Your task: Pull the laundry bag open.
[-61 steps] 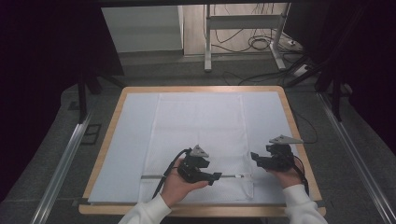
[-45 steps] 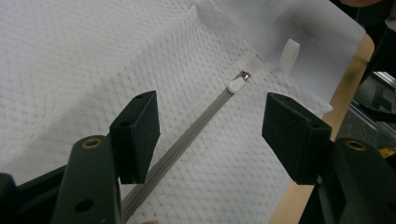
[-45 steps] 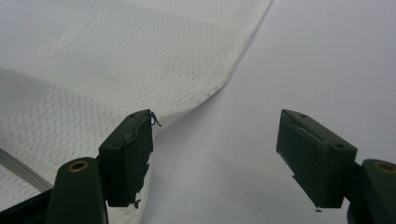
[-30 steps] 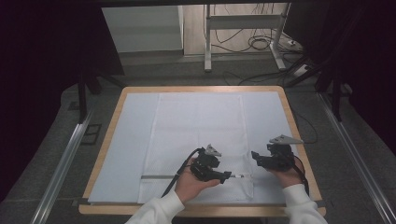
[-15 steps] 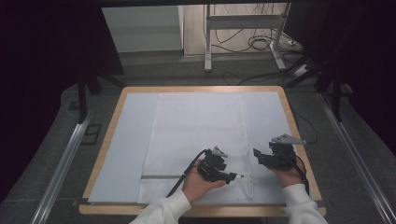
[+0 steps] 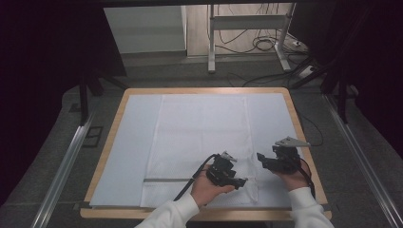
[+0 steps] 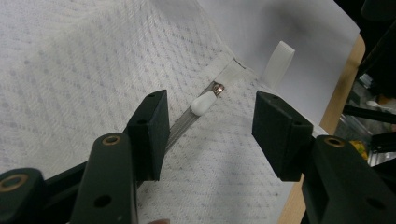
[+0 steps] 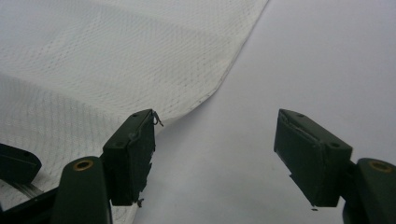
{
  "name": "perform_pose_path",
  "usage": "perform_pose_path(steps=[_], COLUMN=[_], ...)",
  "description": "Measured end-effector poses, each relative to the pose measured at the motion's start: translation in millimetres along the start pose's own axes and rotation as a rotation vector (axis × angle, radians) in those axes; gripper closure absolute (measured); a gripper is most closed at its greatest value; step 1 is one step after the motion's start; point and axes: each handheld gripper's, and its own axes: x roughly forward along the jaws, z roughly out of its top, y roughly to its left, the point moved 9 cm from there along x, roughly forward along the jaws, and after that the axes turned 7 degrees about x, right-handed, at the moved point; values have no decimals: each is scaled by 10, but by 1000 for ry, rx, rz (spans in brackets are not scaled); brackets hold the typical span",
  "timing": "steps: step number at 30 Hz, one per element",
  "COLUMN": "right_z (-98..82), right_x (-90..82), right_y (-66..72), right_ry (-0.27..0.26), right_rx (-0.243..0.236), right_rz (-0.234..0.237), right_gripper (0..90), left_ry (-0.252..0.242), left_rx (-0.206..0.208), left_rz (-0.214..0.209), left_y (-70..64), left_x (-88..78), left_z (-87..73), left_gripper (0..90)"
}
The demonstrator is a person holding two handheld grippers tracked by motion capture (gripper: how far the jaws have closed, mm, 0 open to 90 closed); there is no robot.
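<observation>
Dim room, dark drapes (image 6: 43, 95) both sides. Grey carpet floor (image 6: 199, 71) w/ metal rails (image 6: 62, 166) running along left & right of the wooden-edged table (image 6: 107, 137). Past the table: pale wall panel (image 6: 142, 28), wood-tone strip beside it, metal stand legs (image 6: 211, 42) & a tangle of cables (image 6: 261, 45) on the floor. Light falls mostly on the tabletop; corners stay black.

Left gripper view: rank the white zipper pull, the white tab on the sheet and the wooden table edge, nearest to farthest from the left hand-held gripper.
1. white zipper pull, between the open jaws of the left hand-held gripper, untouched.
2. white tab, beyond the cloth's corner, upper right.
3. wooden table edge, far right, just past the tab.
</observation>
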Motion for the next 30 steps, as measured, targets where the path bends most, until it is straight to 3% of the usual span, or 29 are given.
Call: perform_pose_path(steps=[12, 21, 30], right_z=[-4, 7, 15], right_x=[5, -9, -16], right_y=[-1, -8, -13], right_ry=[7, 4, 1], right_rx=[1, 4, 5], right_rz=[-3, -2, -3], right_gripper=[284, 284, 284], left_ry=[20, 21, 18], left_rx=[-2, -40, -61], left_rz=[-16, -44, -67], left_y=[-39, -50, -62], left_x=[75, 125, 156], left_z=[1, 16, 21], left_gripper=[472, 543, 559])
